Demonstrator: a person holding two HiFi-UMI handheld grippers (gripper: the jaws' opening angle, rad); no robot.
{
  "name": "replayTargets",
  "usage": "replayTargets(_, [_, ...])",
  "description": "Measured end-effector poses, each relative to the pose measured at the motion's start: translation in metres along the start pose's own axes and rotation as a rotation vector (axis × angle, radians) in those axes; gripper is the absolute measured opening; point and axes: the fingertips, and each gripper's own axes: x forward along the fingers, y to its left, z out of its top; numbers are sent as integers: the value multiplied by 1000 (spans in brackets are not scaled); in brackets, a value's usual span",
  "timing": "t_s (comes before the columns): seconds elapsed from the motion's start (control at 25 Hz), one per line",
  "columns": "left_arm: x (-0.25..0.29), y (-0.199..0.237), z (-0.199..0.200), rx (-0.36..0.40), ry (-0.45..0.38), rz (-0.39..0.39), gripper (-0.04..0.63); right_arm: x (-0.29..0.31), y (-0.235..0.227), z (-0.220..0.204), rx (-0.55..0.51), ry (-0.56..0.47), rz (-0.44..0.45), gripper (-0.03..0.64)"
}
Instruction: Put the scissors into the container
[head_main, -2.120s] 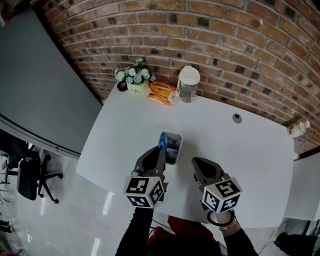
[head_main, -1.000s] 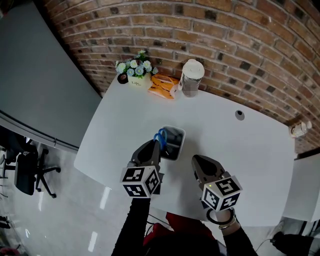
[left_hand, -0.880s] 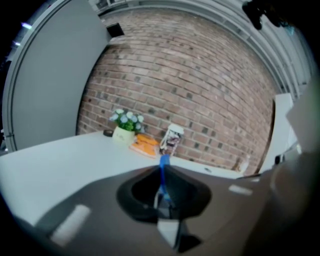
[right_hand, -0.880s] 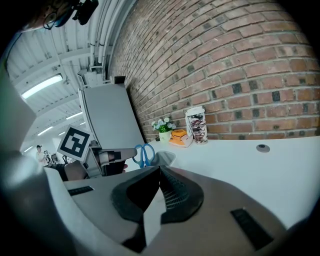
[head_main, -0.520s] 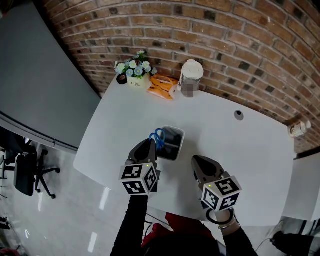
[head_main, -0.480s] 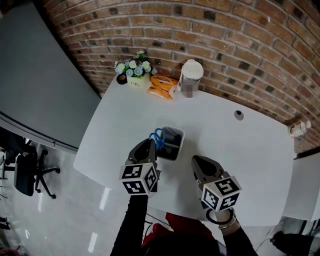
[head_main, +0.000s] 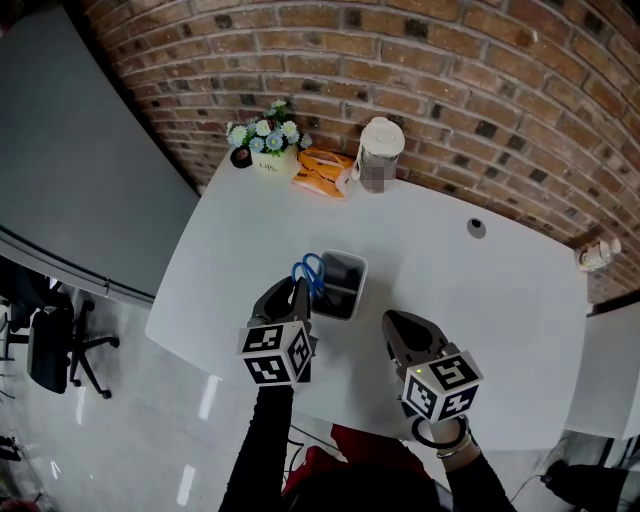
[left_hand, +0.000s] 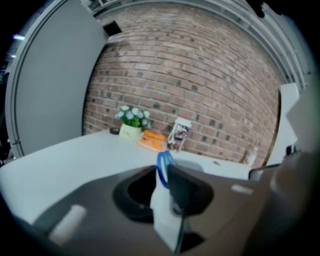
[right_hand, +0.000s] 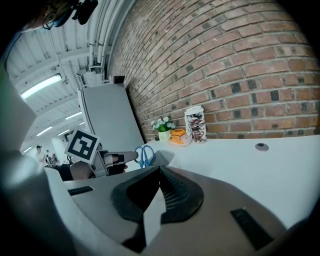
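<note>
My left gripper (head_main: 296, 290) is shut on the scissors (head_main: 308, 270), whose blue handle loops stick out beyond the jaws. In the left gripper view a blue loop (left_hand: 162, 167) stands up between the closed jaws. The scissors hang at the left edge of the grey rectangular container (head_main: 343, 286) on the white table (head_main: 480, 300). The blades are hidden. My right gripper (head_main: 394, 323) hovers to the container's right, shut with nothing in it. From the right gripper view, the scissors (right_hand: 145, 155) and the container (right_hand: 163, 158) lie ahead on the left.
Against the brick wall stand a flower pot (head_main: 262, 146), an orange packet (head_main: 320, 172) and a white-lidded jar (head_main: 378, 156). A cable hole (head_main: 475, 228) lies at the table's right. A small bottle (head_main: 597, 256) sits beyond the right edge; an office chair (head_main: 55, 350) stands below left.
My left gripper has drawn back and to the left with the scissors, from over the container to its left edge. The right gripper has stayed put.
</note>
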Motion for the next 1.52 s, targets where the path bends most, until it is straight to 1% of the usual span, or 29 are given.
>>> replayTargets(0.32, [-5,-3,-9,-15,14,-7,83,-2,2,-2,0,-2,2,8])
replayTargets(0.64, [-23,-3,-14,-30,18,-15,83,-10,15,-6,-7,-9,7,9])
replayTargets(0.96, [-48,-10,-21,-48,30,-60,80,-24,35,-9,-15,-21,7,9])
replayTargets(1.12, [-63,-15,-27,-61,37,-84,54,-31,45,-12,-21,-26,9,9])
replayTargets(1.4, [-86,-20,-36,-47,44,-104,6,-44,61,-18,-29,-38,13,9])
replayTargets(1.52, [-96,-24,-38,-45,41,-118,5,-50,67,-19,-34,-46,16,9])
